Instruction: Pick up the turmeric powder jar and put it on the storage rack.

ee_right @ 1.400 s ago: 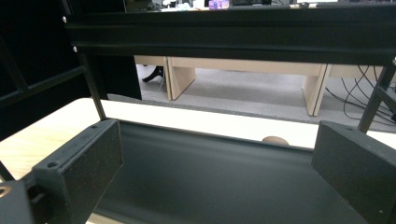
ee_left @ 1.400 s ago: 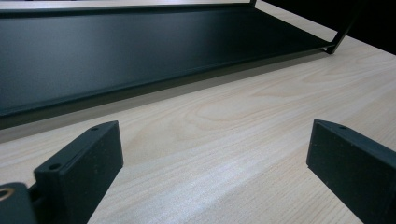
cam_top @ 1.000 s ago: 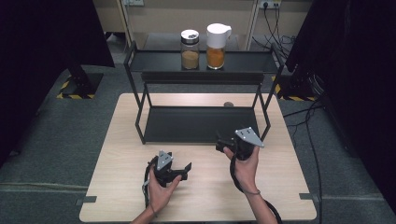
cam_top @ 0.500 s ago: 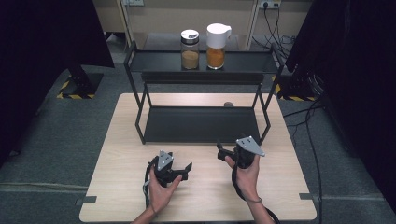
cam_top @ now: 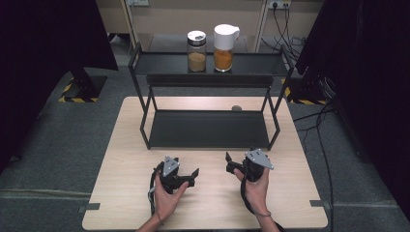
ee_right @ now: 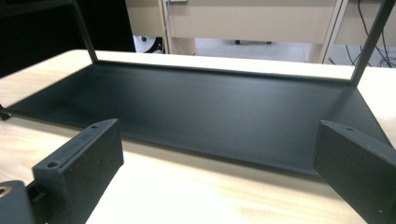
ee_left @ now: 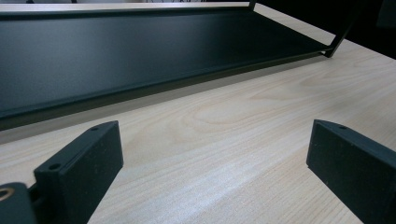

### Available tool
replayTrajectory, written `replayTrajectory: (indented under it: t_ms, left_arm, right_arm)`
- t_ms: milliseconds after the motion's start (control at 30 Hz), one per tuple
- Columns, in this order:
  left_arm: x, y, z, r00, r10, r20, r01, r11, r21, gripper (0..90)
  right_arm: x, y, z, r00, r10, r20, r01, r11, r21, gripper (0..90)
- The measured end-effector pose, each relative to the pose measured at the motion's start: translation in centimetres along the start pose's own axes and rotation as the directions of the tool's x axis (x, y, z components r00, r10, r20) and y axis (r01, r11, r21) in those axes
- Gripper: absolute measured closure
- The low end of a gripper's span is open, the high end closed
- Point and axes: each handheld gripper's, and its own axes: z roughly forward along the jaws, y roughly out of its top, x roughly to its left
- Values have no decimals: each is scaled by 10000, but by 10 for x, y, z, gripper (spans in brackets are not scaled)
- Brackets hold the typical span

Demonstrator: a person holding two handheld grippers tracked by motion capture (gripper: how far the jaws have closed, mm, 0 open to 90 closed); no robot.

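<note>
Resting on the table (cam_top: 121,159) with jaws wide and empty, left gripper (cam_top: 186,175) and right gripper (cam_top: 234,165) face the rack (cam_top: 208,128) just ahead; lift clear of its top shelf before reaching the jars (cam_top: 196,50).

Black two-tier metal rack (cam_top: 208,128) just ahead of my open claws, upright on the table; its lower shelf (ee_right: 224,107) lies bare, flat and matte.
</note>
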Motion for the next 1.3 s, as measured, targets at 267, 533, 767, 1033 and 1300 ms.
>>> replayTrajectory:
  t_ms: [267, 533, 767, 1033, 1300]
  left_arm:
    - [-1, 0, 1, 10000, -20, 11, 20, 10000, -4, 29]
    - [-1, -1, 0, 10000, -68, -21, 67, 9999, -80, 29]
    - [-2, -2, 0, 10000, -52, -26, 52, 9999, -91, 29]
    - [-3, -2, 0, 10000, -65, -35, 65, 9999, -111, 29]
    - [-4, -2, 0, 10000, -66, -58, 66, 9999, -129, 29]
  right_arm:
    - [-4, -13, -4, 9996, 276, 108, -278, 9994, 224, 24]
    - [-7, -19, -9, 9991, 402, 147, -406, 9986, 335, 25]
    - [-7, -23, -12, 9986, 487, 184, -495, 9976, 481, 26]
    - [-9, -28, -16, 9982, 529, 276, -546, 9964, 648, 26]
    - [-9, -31, -18, 9979, 560, 339, -581, 9960, 677, 26]
